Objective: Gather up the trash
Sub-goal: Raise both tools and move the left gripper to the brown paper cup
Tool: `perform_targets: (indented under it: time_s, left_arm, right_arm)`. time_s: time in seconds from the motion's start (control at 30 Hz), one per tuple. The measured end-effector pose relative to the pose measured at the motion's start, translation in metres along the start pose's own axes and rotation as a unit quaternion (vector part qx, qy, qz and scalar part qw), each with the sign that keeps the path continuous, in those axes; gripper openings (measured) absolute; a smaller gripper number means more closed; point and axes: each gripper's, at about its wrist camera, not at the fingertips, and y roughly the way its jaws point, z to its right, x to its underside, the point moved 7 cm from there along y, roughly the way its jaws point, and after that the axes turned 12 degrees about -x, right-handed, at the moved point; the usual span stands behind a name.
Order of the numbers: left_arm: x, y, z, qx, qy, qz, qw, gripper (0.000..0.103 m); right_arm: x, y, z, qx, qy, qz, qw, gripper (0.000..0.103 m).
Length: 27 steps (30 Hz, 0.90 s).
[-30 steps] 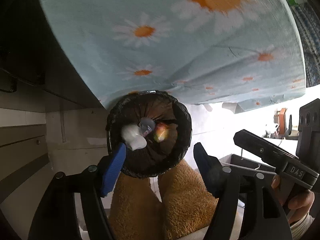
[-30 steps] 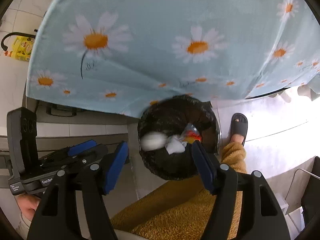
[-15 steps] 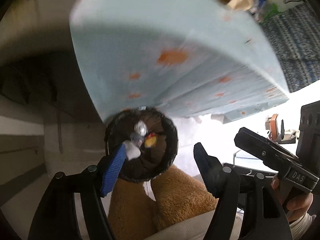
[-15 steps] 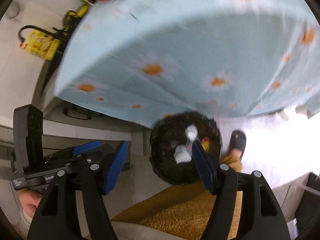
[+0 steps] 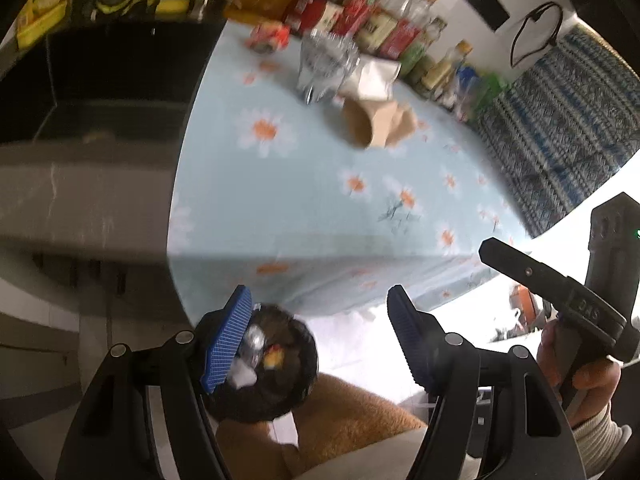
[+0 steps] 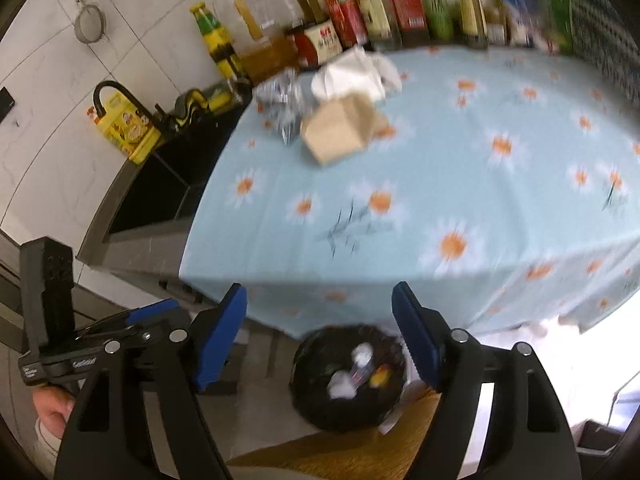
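A black-lined trash bin (image 6: 347,376) stands on the floor below the table edge, holding white tissue, a crushed bottle and a yellow scrap; it also shows in the left wrist view as the bin (image 5: 276,368). My left gripper (image 5: 318,342) is open and empty above it. My right gripper (image 6: 320,338) is opening, with nothing between its blue pads. On the daisy tablecloth (image 6: 440,184) lie a brown paper bag (image 6: 340,130), a white crumpled tissue (image 6: 354,74) and a crinkled clear plastic bottle (image 6: 282,102). The same bag (image 5: 376,124) and plastic bottle (image 5: 326,66) appear in the left wrist view.
Bottles and jars (image 6: 360,8) line the wall behind the table. A dark sink (image 6: 160,184) with a yellow bottle (image 6: 124,128) lies left of the table. A person's brown fleece trousers (image 5: 344,420) and hand (image 5: 576,368) are near the bin.
Both grippers have risen from just above the bin to above table level, so the tabletop with its trash has come into view. The right jaws now stand wider apart.
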Motion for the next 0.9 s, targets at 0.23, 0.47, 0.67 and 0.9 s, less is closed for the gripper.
perform_targets:
  time_s: [0.23,0.47,0.67,0.9]
  left_arm:
    - [-0.033,-0.003,0.037,0.000,-0.001,0.034,0.9994,0.080]
    - [-0.077,0.031,0.082,-0.032,0.000,0.034,0.9989,0.087]
    - [-0.099,0.078,0.115,-0.073,0.012,0.004,0.9973,0.087]
    - [-0.135,0.123,0.119,-0.124,-0.036,-0.022,0.9914,0.087]
  right_arm:
    - [-0.056,-0.014,0.010,-0.002,-0.040,0.029,0.999,0.090]
    - [-0.115,-0.031,0.037,-0.035,-0.063,0.046,0.996,0.091]
    - [-0.151,-0.037,0.085,-0.077,-0.047,0.052,0.995,0.098]
    - [-0.175,-0.019,0.137,-0.106,-0.039,0.039,0.993,0.098]
